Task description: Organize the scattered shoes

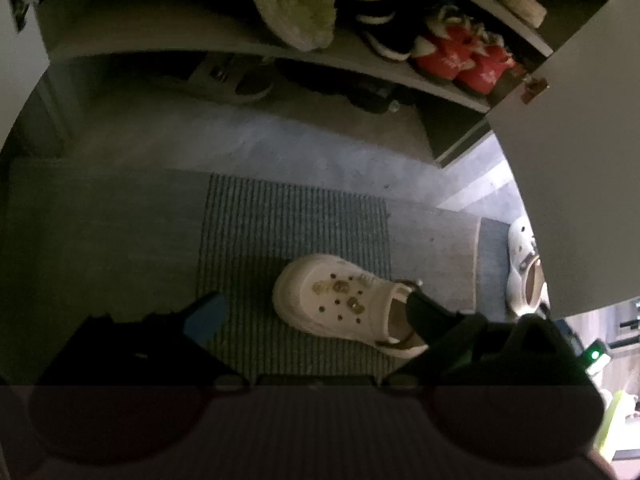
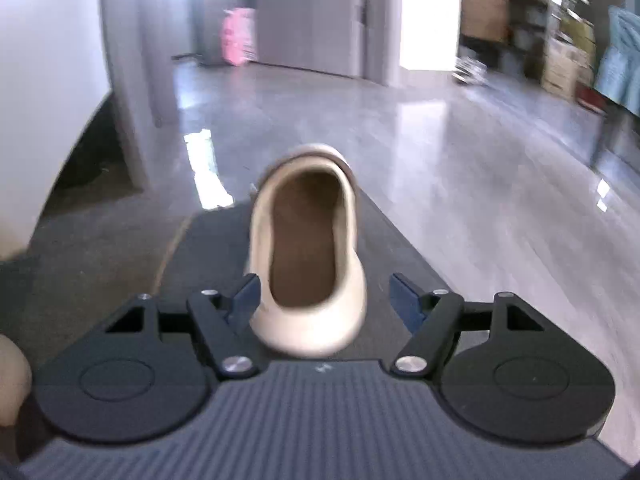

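Observation:
In the left wrist view a white clog with charms [image 1: 340,300] lies on a striped mat [image 1: 288,232]. My left gripper [image 1: 316,320] is open; its right finger [image 1: 428,316] reaches into the clog's heel opening, its left finger [image 1: 204,316] stands apart over the mat. A second white clog [image 1: 524,272] lies at the right, beside the cabinet door. In the right wrist view a cream clog [image 2: 308,256] stands on a dark mat [image 2: 400,248], heel toward me. My right gripper [image 2: 326,300] is open, its fingers on either side of the heel, the left pad [image 2: 246,300] close to it.
An open shoe cabinet [image 1: 240,46] stands ahead with fluffy slippers [image 1: 288,4], red shoes [image 1: 464,60] and dark shoes on its shelves. Its open door [image 1: 580,160] juts out at the right. The right wrist view shows a glossy grey floor [image 2: 440,140], a wall and storage shelves.

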`<state>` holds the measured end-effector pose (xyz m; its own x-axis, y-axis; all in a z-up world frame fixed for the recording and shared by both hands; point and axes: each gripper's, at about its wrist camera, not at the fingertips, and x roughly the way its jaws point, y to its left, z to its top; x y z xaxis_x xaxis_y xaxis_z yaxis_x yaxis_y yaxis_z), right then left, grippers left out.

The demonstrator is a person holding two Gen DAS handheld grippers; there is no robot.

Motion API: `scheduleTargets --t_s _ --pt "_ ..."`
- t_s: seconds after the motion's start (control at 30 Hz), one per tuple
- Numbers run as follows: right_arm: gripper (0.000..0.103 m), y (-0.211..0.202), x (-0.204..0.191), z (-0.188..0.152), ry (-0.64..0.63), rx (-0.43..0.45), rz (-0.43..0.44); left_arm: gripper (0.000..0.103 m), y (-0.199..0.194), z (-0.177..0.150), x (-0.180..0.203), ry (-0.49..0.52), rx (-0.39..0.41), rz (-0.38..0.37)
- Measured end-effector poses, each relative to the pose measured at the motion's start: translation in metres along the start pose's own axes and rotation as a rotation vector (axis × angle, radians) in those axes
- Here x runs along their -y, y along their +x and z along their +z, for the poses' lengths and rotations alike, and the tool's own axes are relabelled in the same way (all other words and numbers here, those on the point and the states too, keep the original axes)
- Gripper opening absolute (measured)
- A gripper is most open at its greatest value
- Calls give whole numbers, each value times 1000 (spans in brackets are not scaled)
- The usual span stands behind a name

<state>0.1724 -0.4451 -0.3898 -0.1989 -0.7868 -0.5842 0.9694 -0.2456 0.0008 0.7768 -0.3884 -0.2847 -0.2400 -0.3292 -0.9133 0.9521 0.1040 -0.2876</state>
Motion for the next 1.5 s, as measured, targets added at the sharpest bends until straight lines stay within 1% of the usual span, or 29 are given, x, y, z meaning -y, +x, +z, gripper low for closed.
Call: scheduleTargets --t_s 0.07,0.13,0.17,0.2,0.23,0.3,0.43,0.5,0.6,0.63,0.7,0.73,0.77,0.87,0.97,1.0,1.07,1.17,1.27,1.33,1.43,1.5 --pt "73 11 -1 7 -2 16 43 98 2 -1 -4 -23 -12 -4" --pt "73 29 -1 10 1 -8 72 98 3 -1 -7 -46 -21 -15" --pt "71 38 0 11 14 -28 83 98 3 -1 -8 -58 -26 -21" --pt "66 47 2 12 27 -47 94 98 3 -1 -8 -64 -27 -26" --pt "66 53 2 13 36 -56 102 98 1 -1 -7 -56 -17 -22" --pt "65 67 2 21 47 -71 141 98 -3 -1 1 4 22 23" --pt "64 90 -10 30 10 -119 165 98 -1 -4 8 45 27 44" --pt "58 105 -19 37 -9 -134 173 98 0 -5 11 66 30 54" --pt "58 125 -19 44 88 -150 145 98 2 -6 15 94 32 69" --pt "56 128 -18 45 135 -151 137 98 4 -6 14 96 29 72" --pt "40 138 -14 47 214 -148 131 98 7 -7 14 99 24 78" --pt "30 142 -14 48 227 -149 131 98 9 -7 13 100 22 80" --pt "24 145 -15 48 240 -151 144 98 11 -8 13 102 19 83" --pt "24 145 -19 49 253 -145 139 98 16 -9 11 106 12 92" --pt "23 128 -8 50 302 -82 98 98 18 -6 14 88 -3 88" --pt "23 121 -2 53 301 -61 84 98 17 -4 15 86 2 85" --pt "23 106 8 55 282 -30 41 98 14 0 19 118 28 80" --pt "23 71 36 58 296 7 -2 98 13 7 24 133 37 70" --pt "23 24 59 55 298 6 -49 98 11 14 29 130 44 50" --pt "23 -1 68 52 300 -5 -57 98 8 19 33 132 55 34" --pt "23 -72 74 41 338 -48 -51 98 4 27 40 134 71 11" --pt "23 -120 70 32 373 -86 -35 98 1 31 44 135 82 -5"
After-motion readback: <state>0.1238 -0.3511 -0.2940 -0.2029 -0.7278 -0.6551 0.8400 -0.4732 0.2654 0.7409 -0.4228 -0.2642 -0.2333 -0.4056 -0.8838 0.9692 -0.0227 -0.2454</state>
